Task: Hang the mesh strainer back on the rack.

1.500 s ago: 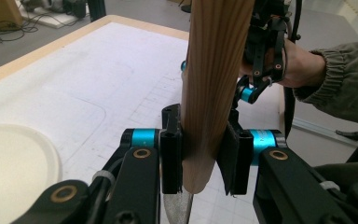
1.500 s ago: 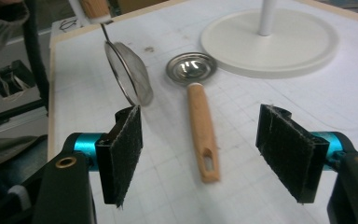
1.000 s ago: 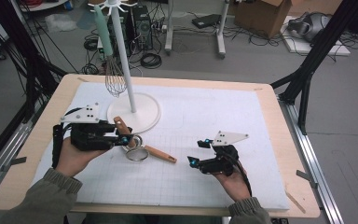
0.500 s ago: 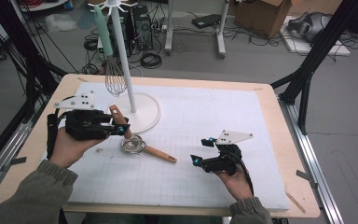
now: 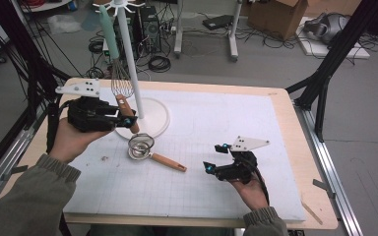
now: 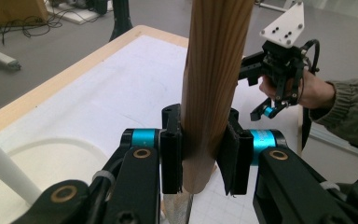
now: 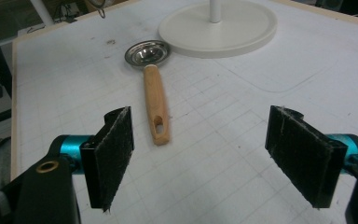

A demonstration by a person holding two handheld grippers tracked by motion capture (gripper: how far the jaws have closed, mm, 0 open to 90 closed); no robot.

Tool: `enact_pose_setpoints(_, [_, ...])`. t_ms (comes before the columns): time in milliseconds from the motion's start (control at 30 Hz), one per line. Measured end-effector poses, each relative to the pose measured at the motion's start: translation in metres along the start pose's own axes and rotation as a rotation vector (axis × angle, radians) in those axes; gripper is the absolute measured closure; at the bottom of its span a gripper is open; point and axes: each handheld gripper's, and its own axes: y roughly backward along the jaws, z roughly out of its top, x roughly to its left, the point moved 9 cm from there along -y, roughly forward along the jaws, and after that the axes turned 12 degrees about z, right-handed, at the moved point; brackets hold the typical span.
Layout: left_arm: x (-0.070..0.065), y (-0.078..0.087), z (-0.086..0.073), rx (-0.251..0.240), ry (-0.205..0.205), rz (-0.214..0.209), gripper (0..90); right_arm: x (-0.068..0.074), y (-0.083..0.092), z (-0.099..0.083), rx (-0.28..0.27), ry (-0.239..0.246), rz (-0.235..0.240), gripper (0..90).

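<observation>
The left tongs [image 5: 126,119] are clamped on a wooden handle [image 6: 214,84], both pads pressed against its sides in the left gripper view. From above, that handle [image 5: 127,113] is tilted and sits right at the front of the white stand [image 5: 150,118], over the near edge of the stand's round base and just beside its pole. What hangs from the lower end of the handle I cannot make out clearly.

A whisk [image 5: 119,81] with a pale green grip hangs from the top of the stand, to the left of the pole and just behind the held handle.

A metal scoop with a wooden handle [image 5: 152,152] lies flat on the table [image 5: 285,123] just in front of the stand's base, its bowl nearest the base and its handle [image 7: 155,109] pointing away from it.

The right tongs [image 5: 217,157] are well to the right of the stand, low over the white mat, jaws having just been opening and now standing wide with nothing between them; they point at the scoop.
</observation>
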Motion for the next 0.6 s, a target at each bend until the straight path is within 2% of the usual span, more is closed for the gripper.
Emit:
enact_pose_setpoints(167, [0.006, 0.000, 0.011, 0.003, 0.006, -0.003, 72.3, -0.001, 0.002, 0.001, -0.010, 0.000, -0.002, 22.4])
enact_pose_setpoints(300, [0.012, 0.000, 0.020, 0.012, -0.005, 0.004, 72.3, -0.002, 0.003, 0.001, -0.014, -0.001, -0.005, 22.4])
enact_pose_setpoints(600, [0.026, 0.001, 0.040, 0.019, 0.006, 0.002, 72.3, -0.006, 0.006, 0.003, -0.031, -0.005, -0.016, 22.0])
